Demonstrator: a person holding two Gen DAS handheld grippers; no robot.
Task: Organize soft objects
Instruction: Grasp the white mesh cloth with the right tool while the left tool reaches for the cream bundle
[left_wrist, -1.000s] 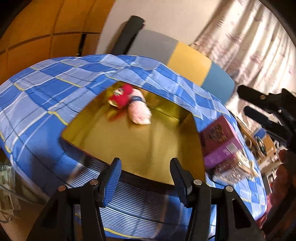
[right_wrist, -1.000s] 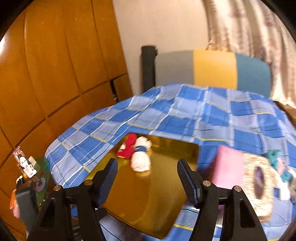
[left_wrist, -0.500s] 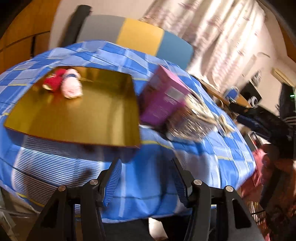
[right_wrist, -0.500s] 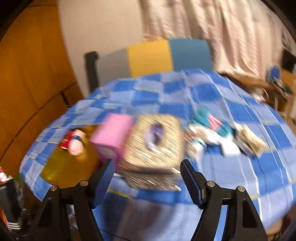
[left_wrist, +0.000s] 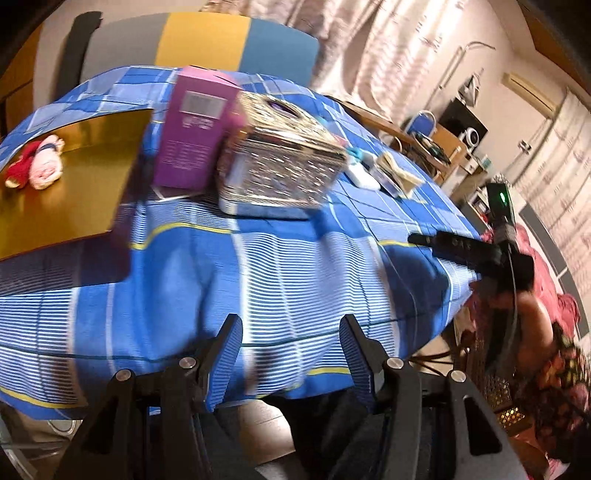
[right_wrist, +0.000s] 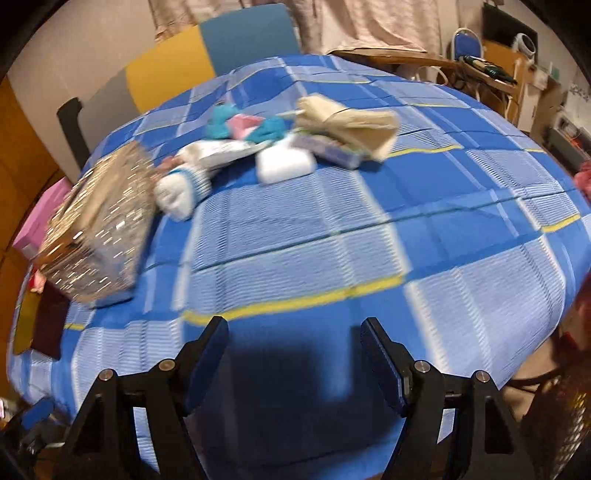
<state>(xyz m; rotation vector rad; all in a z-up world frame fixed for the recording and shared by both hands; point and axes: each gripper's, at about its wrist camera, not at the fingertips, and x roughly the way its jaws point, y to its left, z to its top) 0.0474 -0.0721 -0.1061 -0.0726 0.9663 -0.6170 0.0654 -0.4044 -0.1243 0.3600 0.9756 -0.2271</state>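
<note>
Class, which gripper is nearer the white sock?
Right. The right gripper faces the white sock across bare cloth; the left gripper is beyond the glittery box, by the gold tray.

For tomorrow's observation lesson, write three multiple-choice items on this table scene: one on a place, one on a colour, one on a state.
1. Where do the two small plush toys lie?
A. on the gold tray
B. on the glitter box
C. on the chair

2. What colour is the upright carton?
A. green
B. purple
C. black

3. How is the right gripper?
A. shut on a sock
B. open, holding nothing
C. shut on the tray

Key: A, the toys rest on the tray's gold surface; B, its faces are purple; C is wrong, B: only tablecloth shows between the fingers.
</note>
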